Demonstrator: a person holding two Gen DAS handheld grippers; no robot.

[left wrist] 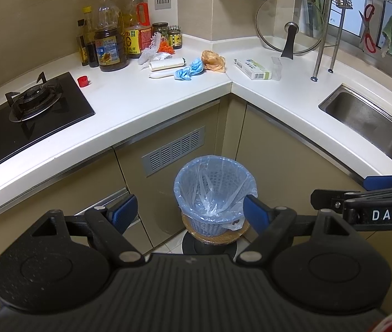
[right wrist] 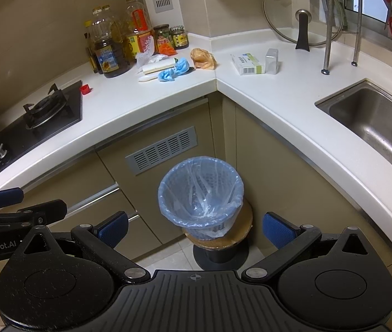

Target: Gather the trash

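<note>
Both tongs hang released and empty, our left gripper (left wrist: 189, 211) and right gripper (right wrist: 196, 228) above the lined bin (left wrist: 214, 191). On the far counter (left wrist: 140, 96) lies the trash: orange bag (left wrist: 213, 61), blue gloves (left wrist: 190, 69), red cap (left wrist: 83, 80). We should start with the bag, pinching its bunched middle.

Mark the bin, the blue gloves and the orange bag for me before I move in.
bin (right wrist: 168, 191), right wrist view, on the near left of its lined rim.
blue gloves (left wrist: 190, 69), left wrist view, on the middle of the crumpled pile.
orange bag (right wrist: 203, 58), right wrist view, on its bunched centre.
</note>
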